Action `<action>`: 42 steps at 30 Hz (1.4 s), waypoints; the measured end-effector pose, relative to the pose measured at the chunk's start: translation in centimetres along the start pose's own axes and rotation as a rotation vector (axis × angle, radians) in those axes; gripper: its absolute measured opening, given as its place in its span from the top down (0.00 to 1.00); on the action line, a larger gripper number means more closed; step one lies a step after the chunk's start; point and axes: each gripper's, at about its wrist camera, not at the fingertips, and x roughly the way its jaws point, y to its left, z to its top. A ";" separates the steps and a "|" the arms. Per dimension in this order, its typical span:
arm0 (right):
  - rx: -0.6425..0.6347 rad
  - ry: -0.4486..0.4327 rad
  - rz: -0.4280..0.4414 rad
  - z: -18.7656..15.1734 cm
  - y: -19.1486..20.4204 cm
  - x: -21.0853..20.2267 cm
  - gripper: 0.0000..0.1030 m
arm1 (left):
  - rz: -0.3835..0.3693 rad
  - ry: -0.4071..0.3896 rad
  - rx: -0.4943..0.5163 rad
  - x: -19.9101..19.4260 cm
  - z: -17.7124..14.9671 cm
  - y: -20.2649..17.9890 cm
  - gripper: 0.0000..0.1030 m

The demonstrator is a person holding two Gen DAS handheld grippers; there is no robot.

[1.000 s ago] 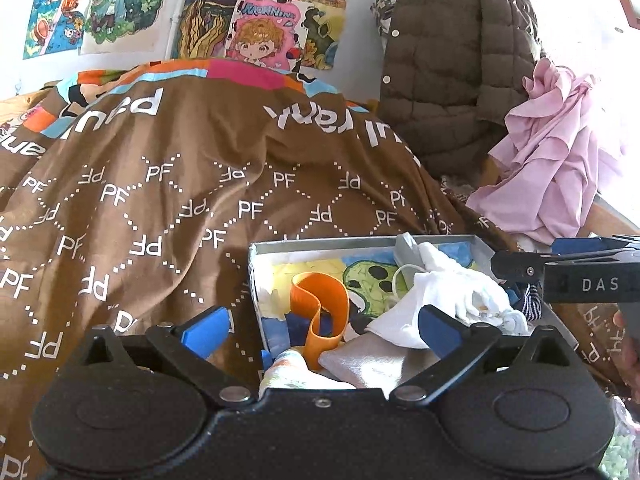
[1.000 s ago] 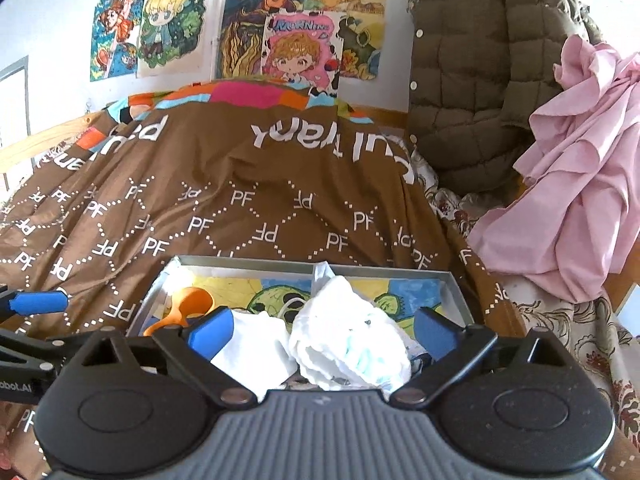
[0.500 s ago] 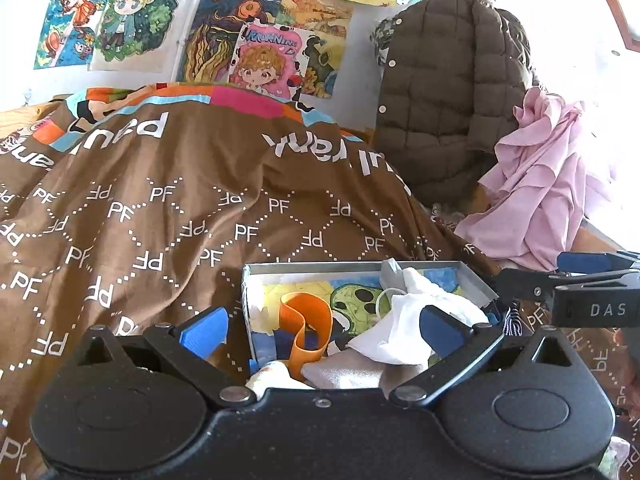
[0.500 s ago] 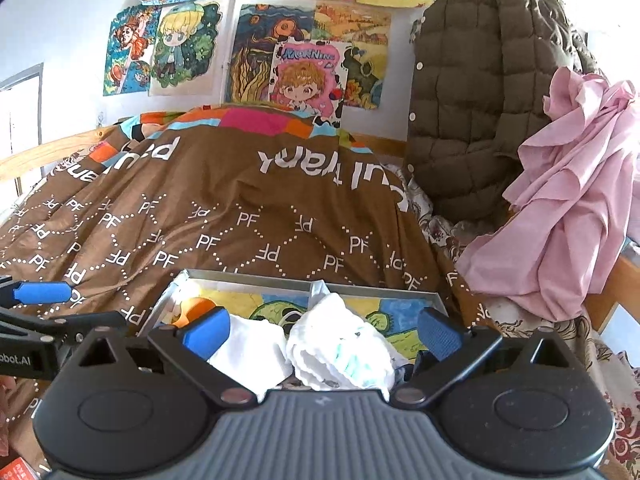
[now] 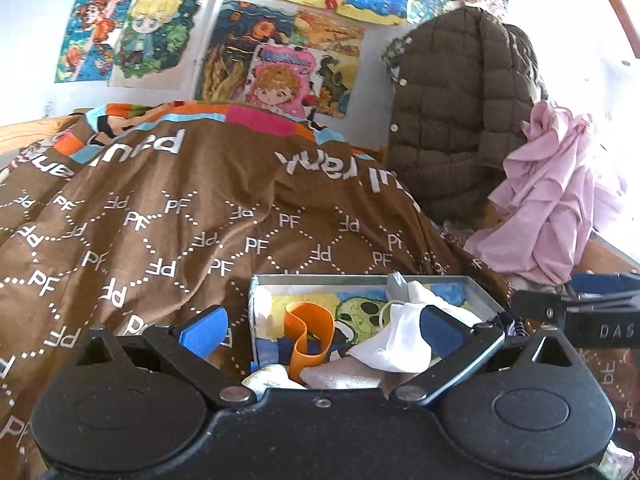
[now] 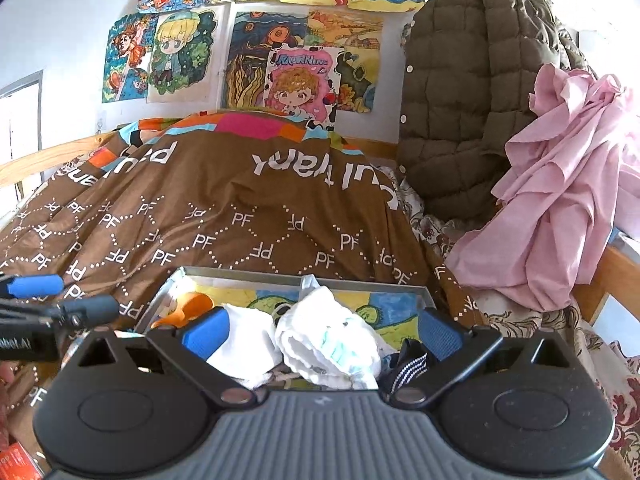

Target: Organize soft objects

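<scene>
A shallow grey box [image 5: 360, 279] [image 6: 360, 283] with a cartoon print inside lies on the brown bedspread [image 5: 200, 216]. It holds an orange band [image 5: 308, 332], white cloths [image 5: 400, 344] [image 6: 332, 344], a second white cloth [image 6: 244, 344] and a striped dark piece [image 6: 408, 368]. My left gripper [image 5: 320, 328] hangs open just before the box, nothing between its blue pads. My right gripper [image 6: 320, 332] is open too, above the white cloths without holding them. Each gripper shows at the edge of the other's view.
A brown quilted jacket [image 5: 460, 120] and a pink garment [image 5: 560, 208] hang at the right by a wooden bed frame [image 6: 608, 276]. Drawings [image 6: 300, 76] cover the white wall behind. A floral sheet [image 6: 600, 360] lies at the right.
Both grippers have drawn back and tilted upward, so the box sits lower and smaller in each view and more wall shows. Both stay open and empty.
</scene>
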 end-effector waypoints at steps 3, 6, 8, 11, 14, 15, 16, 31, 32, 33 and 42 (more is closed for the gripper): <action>0.011 -0.002 0.006 -0.6 -0.3 0.1 0.01 | 0.030 -0.007 -0.016 -0.2 -0.4 -0.1 0.01; 0.025 -0.002 0.017 -1.2 -0.6 0.0 0.01 | 0.055 -0.001 -0.026 -0.2 -0.8 -0.4 0.01; 0.021 -0.005 0.018 -1.6 -0.7 -0.2 0.01 | 0.059 0.000 -0.022 -0.3 -1.1 -0.5 0.01; 0.023 -0.007 0.015 -2.2 -1.1 -0.3 0.01 | 0.060 0.004 -0.011 -0.4 -1.5 -0.8 0.01; 0.031 -0.001 0.013 -2.7 -1.5 -0.4 0.01 | 0.060 0.000 -0.004 -0.6 -1.9 -1.3 0.01; 0.032 -0.002 0.010 -2.8 -1.5 -0.4 0.01 | 0.063 -0.002 -0.004 -0.8 -2.1 -1.4 0.01; 0.034 -0.002 0.008 -2.9 -1.7 -0.5 0.01 | 0.070 -0.003 -0.007 -1.0 -2.3 -1.4 0.01; 0.067 -0.019 0.031 -4.2 -1.7 -2.7 0.01 | 0.128 -0.048 -0.059 -4.2 -3.6 -2.0 0.01; 0.066 -0.016 0.031 -4.2 -1.7 -2.8 0.01 | 0.125 -0.057 -0.060 -4.4 -3.6 -2.0 0.01; 0.065 -0.015 0.031 -4.3 -1.7 -3.0 0.01 | 0.125 -0.063 -0.059 -4.7 -3.7 -2.1 0.01; 0.070 -0.028 0.023 -4.8 -1.8 -5.7 0.00 | 0.143 -0.044 -0.062 -7.3 -4.5 -2.5 0.01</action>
